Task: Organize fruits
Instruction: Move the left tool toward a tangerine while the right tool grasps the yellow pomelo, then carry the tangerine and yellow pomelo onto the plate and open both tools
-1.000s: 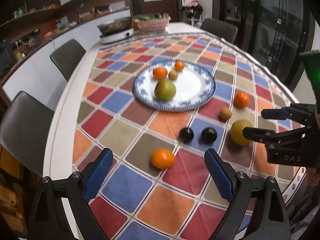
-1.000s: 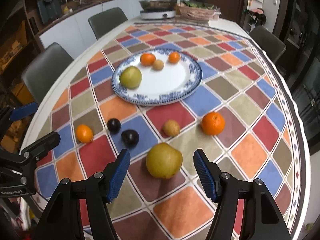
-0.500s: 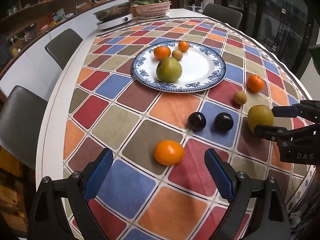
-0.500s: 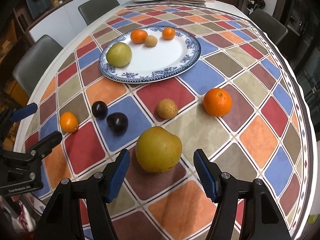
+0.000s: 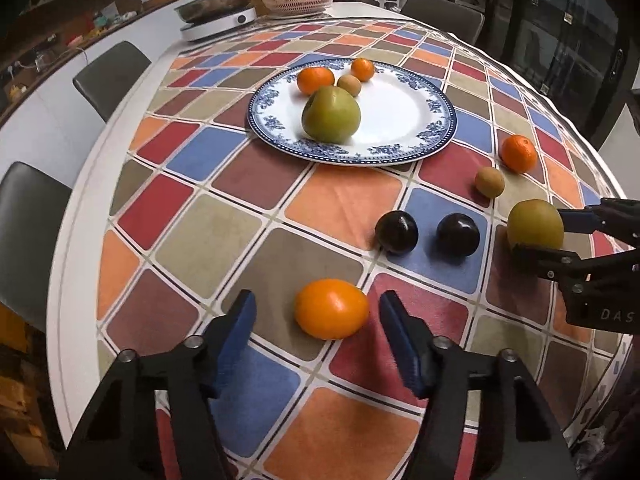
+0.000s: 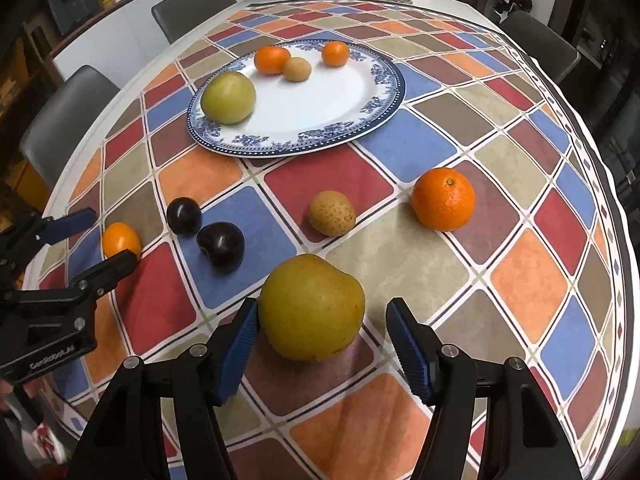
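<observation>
Where the fruit lies: on a checked tablecloth [image 6: 400, 144], some already on a blue-rimmed plate [image 6: 384, 96], the others loose on the cloth
Left gripper [image 5: 314, 316]: fingers wide apart, holding nothing, a small orange fruit [image 5: 331, 309] on the cloth between the tips, touching neither
Right gripper [image 6: 320, 320]: fingers spread, gripping nothing; a yellow-green pear [image 6: 312, 307] sits between them, its left side at or against the left pad [image 6: 244, 330], a gap to the right one
In the way: two dark plums [image 6: 221, 245] lie side by side between the two grippers
Nearby: a brown kiwi [image 6: 331, 213] and an orange [image 6: 443, 199] sit beyond the pear, short of the plate
On the plate: a green apple [image 6: 228, 97], two small oranges and a kiwi, all at its far left
Open room: the plate's near and right parts are bare white
Edges: table rim curves close at the right; chairs [image 5: 32, 216] line the left side
</observation>
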